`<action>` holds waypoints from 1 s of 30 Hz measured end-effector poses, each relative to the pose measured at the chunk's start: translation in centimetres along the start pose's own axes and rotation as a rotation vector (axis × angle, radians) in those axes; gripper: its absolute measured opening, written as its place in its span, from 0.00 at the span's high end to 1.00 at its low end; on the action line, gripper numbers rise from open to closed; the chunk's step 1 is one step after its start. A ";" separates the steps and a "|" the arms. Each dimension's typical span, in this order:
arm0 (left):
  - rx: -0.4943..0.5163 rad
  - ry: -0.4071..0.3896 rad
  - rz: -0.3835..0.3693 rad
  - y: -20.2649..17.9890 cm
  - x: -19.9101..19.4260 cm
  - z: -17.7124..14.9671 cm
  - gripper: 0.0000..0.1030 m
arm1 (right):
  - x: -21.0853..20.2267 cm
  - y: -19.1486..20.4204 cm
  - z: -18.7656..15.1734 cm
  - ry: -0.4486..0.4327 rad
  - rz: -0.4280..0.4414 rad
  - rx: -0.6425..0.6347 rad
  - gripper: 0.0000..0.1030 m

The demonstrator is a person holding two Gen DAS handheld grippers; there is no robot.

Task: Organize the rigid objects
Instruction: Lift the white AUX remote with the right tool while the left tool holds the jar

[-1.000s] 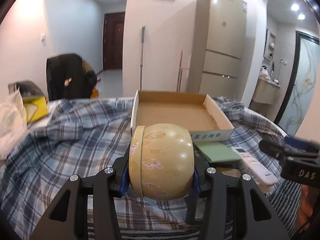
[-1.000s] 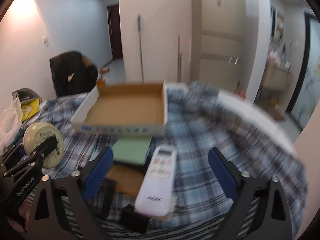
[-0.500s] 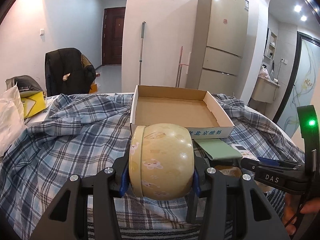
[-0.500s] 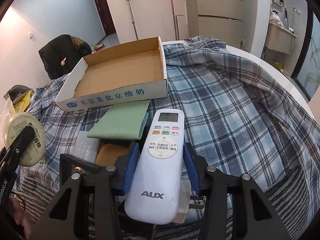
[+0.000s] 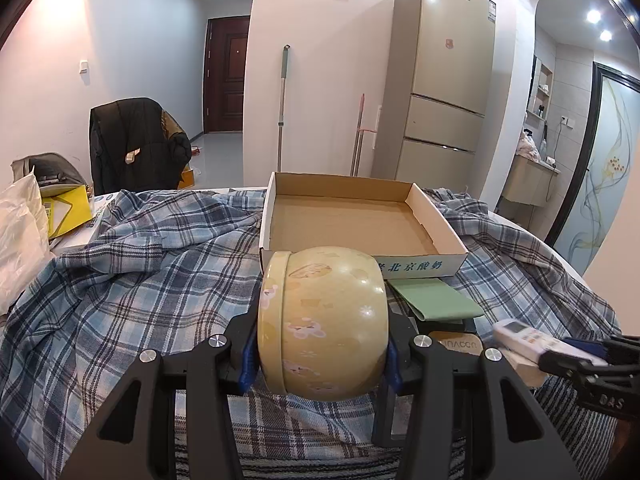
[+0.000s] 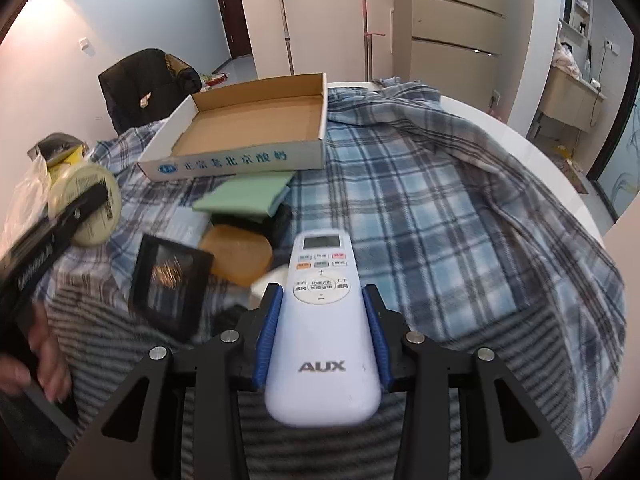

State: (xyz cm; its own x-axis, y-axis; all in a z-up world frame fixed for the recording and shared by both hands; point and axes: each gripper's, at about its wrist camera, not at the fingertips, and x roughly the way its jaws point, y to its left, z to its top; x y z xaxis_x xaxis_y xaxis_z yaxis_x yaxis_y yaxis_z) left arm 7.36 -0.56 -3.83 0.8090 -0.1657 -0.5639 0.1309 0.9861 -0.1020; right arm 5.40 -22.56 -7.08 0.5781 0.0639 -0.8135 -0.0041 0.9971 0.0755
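Two things are in hand now; the right gripper [image 6: 322, 332] was wide open over the remote [image 6: 322, 320] a second ago, closed on its sides half a second ago, and now has it pinched between the blue pads [image 6: 267, 334], seemingly lifted off the clutter; the left gripper [image 5: 322, 354] hasn't budged, still clamped on the round yellow tin [image 5: 322, 320], held just short of the cardboard box [image 5: 438, 220]; box is still empty, so I'd guess both loads go in there next; green pouch [image 6: 246, 196] still waiting on the plaid blanket [image 6: 440, 208].
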 end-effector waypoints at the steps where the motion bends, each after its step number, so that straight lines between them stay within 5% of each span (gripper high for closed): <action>1: 0.000 0.000 0.000 0.0 0.0 0.0 0.51 | -0.1 -0.2 -0.4 0.010 -0.008 -0.007 0.62; 5: 0.001 0.001 0.000 -0.1 0.0 -0.1 0.51 | 0.2 -1.6 -2.1 0.086 0.012 0.019 0.62; 9: 0.003 0.003 0.000 -0.1 0.1 -0.1 0.51 | 0.2 -2.3 -2.5 0.071 -0.005 0.031 0.59; 11: 0.001 0.001 0.000 -0.1 0.0 -0.1 0.51 | 0.4 -2.1 -2.2 0.060 -0.008 0.028 0.47; 16: 0.003 -0.001 0.001 -0.2 0.1 -0.2 0.51 | 1.6 -2.1 -1.0 0.034 -0.036 0.034 0.45; 22: 0.002 0.002 0.000 -0.2 0.1 -0.1 0.51 | 2.6 -3.9 -0.8 0.039 -0.023 0.190 0.53; 30: 0.003 0.004 0.000 -0.3 0.0 -0.2 0.51 | 1.7 -2.3 -1.1 0.028 -0.097 0.107 0.61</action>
State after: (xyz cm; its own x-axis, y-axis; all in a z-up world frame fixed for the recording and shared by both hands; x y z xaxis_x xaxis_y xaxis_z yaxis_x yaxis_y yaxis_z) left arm 7.26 -0.83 -3.97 0.8070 -0.1658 -0.5668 0.1324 0.9861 -0.1000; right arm 5.51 -24.65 -9.27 0.5484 -0.0299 -0.8357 0.1386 0.9888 0.0556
